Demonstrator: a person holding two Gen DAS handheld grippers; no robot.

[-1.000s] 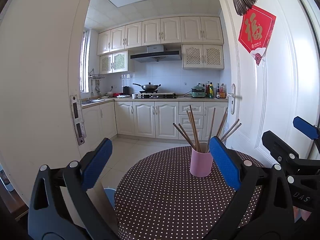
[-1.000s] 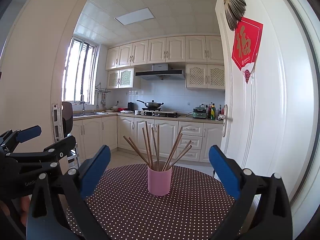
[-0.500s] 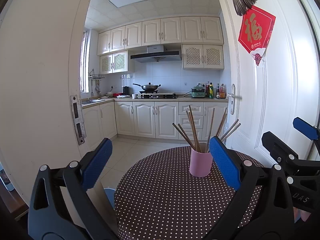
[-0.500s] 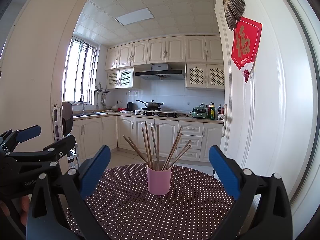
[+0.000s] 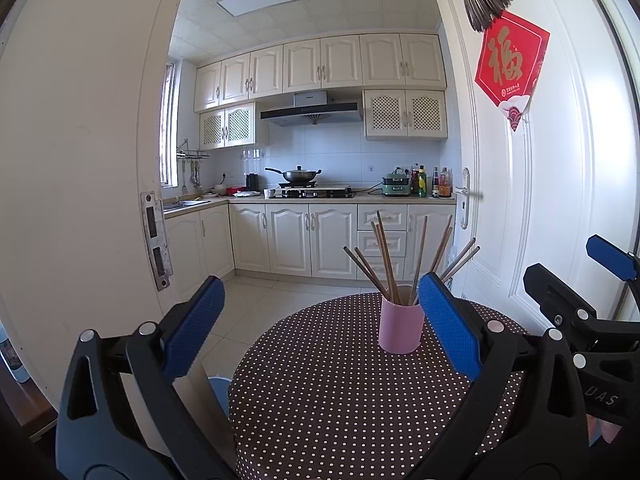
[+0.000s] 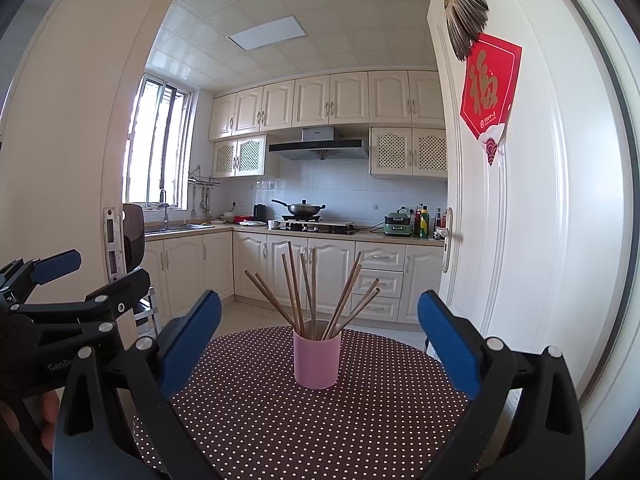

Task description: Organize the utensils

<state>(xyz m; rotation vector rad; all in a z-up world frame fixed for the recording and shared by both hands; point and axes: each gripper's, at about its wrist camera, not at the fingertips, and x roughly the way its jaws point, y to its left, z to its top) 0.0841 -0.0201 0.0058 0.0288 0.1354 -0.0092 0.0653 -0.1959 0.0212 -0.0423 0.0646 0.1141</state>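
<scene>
A pink cup (image 5: pixel 401 330) stands upright on a round table with a brown polka-dot cloth (image 5: pixel 344 396). Several wooden chopsticks (image 5: pixel 387 258) stand fanned out in it. In the right wrist view the cup (image 6: pixel 317 360) sits centred, with the chopsticks (image 6: pixel 312 292) above it and the table (image 6: pixel 304 424) below. My left gripper (image 5: pixel 320 324) is open and empty, held above the table's near side, left of the cup. My right gripper (image 6: pixel 319 340) is open and empty, in line with the cup but short of it. The right gripper (image 5: pixel 592 304) also shows at the right edge of the left wrist view.
A white open door (image 5: pixel 540 200) with a red paper decoration (image 5: pixel 510 64) stands right of the table. A white door frame (image 5: pixel 80 160) is on the left. Kitchen cabinets and a stove with a wok (image 5: pixel 298 176) lie beyond. A light blue object (image 5: pixel 220 390) sits below the table's left edge.
</scene>
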